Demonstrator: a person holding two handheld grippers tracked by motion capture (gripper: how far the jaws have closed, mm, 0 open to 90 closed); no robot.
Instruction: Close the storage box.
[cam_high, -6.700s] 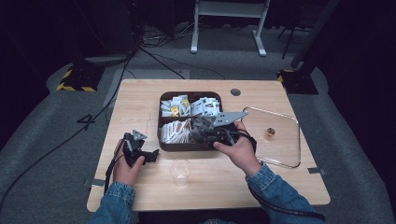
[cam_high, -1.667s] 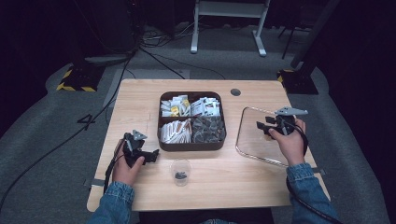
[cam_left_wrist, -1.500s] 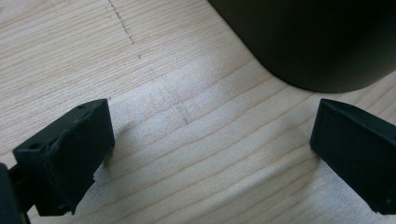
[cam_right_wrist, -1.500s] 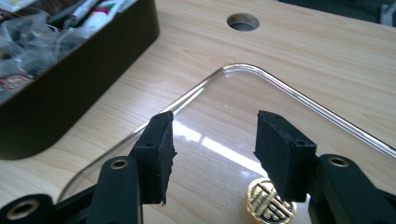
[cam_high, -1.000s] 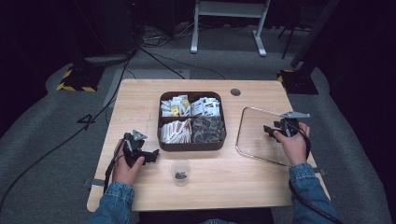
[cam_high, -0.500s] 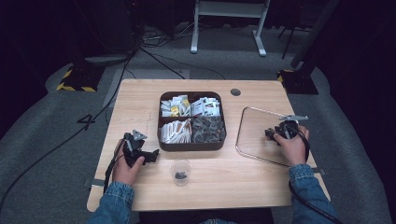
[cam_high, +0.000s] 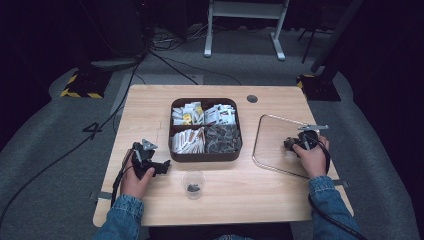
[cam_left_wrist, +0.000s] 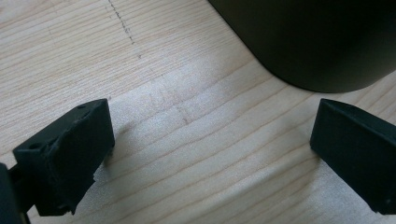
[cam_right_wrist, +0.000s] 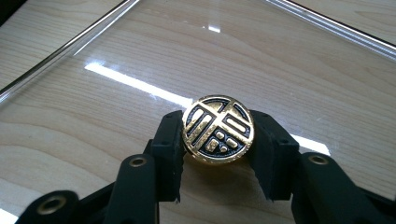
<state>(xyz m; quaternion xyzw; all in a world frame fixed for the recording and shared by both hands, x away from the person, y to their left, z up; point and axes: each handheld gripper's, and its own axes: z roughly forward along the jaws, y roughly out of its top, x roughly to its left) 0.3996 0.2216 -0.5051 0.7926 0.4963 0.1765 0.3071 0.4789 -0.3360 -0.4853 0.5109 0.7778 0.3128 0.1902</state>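
R gripper (cam_right_wrist: 218, 154) has just been closing; jaws now clamp a round gold-and-black knob (cam_right_wrist: 217, 129) w/ a raised character-like emblem, no readable letters. Knob sits on the glass lid (cam_high: 272, 150), lying flat at right of table (cam_high: 150, 105). L gripper (cam_left_wrist: 210, 154) open, nothing btwn jaws, resting near left, just beside dark tray (cam_high: 205, 155). Tray's packets (cam_high: 220, 114) carry print too small to read. Small cup (cam_high: 194, 184) near edge.

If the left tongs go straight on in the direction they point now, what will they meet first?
Most likely the dark box: its rounded wall stands just ahead, slightly toward the right jaw. The left tongs are open, with bare wooden table between them. The exact depth is hard to judge.
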